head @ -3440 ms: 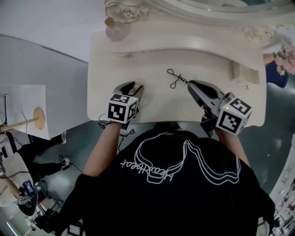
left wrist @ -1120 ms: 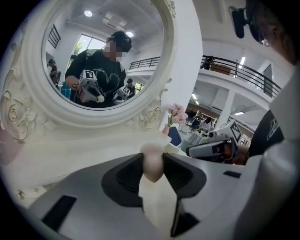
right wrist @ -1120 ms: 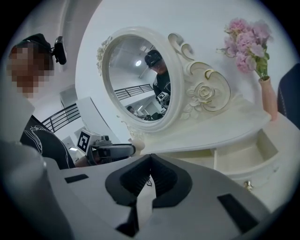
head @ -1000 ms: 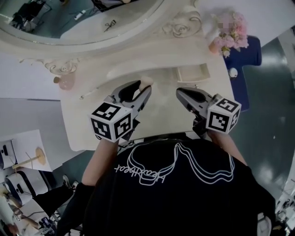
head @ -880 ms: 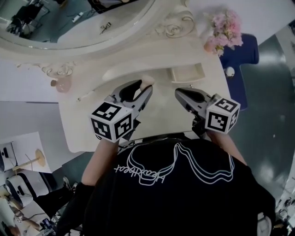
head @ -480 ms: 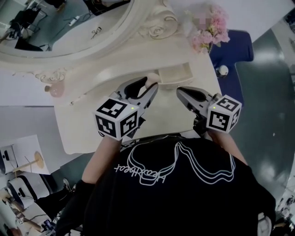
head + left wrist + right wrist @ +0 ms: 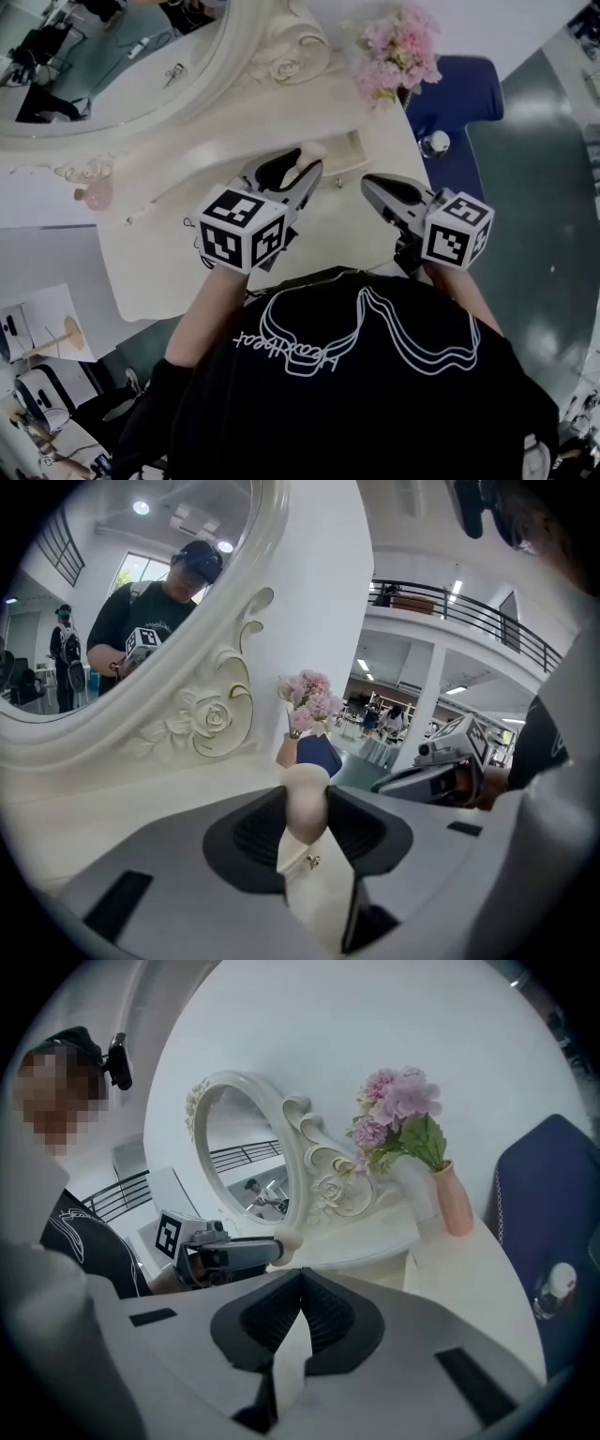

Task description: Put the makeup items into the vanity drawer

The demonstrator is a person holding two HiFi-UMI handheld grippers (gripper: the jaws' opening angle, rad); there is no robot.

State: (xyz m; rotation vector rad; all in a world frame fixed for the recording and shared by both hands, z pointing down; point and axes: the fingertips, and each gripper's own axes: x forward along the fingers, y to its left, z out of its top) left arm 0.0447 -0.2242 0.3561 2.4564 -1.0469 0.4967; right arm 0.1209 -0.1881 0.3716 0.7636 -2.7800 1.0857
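A beige egg-shaped makeup sponge is clamped between the pads of my left gripper; in the left gripper view the sponge stands upright between the dark pads. It hovers at the near-left edge of the small open vanity drawer, whose front and little knob show just below the sponge. My right gripper is to the right, just in front of the drawer, shut with nothing visible between its pads. From the right gripper view the left gripper and the sponge appear at the left.
A vase of pink flowers stands behind the drawer, near the ornate mirror frame. A pink perfume bottle and a thin stick-like item lie on the vanity's left. A blue chair is to the right.
Both grippers have moved to the right along the vanity. The left one has carried the sponge up to the open drawer; the right stays shut.
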